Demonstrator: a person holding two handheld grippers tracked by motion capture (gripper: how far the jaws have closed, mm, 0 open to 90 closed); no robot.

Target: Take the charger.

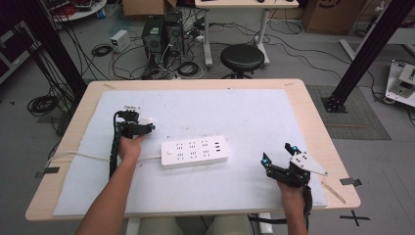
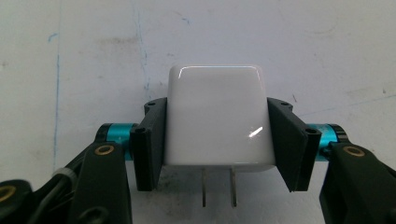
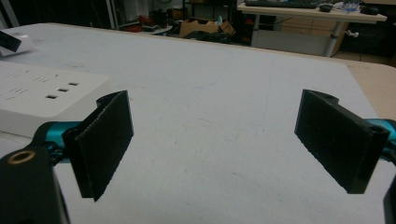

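The left tool (image 2: 217, 149) is clenching a white plug adapter (image 2: 217, 116) squarely between its two black pads, with the adapter's two metal prongs (image 2: 218, 186) pointing back toward the camera in the left gripper view; the high view is showing that tool (image 1: 139, 128) sitting over the far-left part of the white mat (image 1: 254, 105) on the counter (image 1: 313, 105). The right tool (image 3: 212, 140) is resting released, its jaws standing wide apart with nothing between them, near the front-right corner of the mat (image 1: 288, 164). The step in hand looks like the pickup of the adapter, just secured. The likely next move is carrying it to the white power strip (image 1: 195, 152), which is lying in the middle of the mat between the two hands, and that would call for turning the prongs downward and lining them up with one of the strip's sockets before pressing in. The right tool may need to steady the strip. As for containers, none are standing on the counter, and all the strip's sockets appear to be empty.
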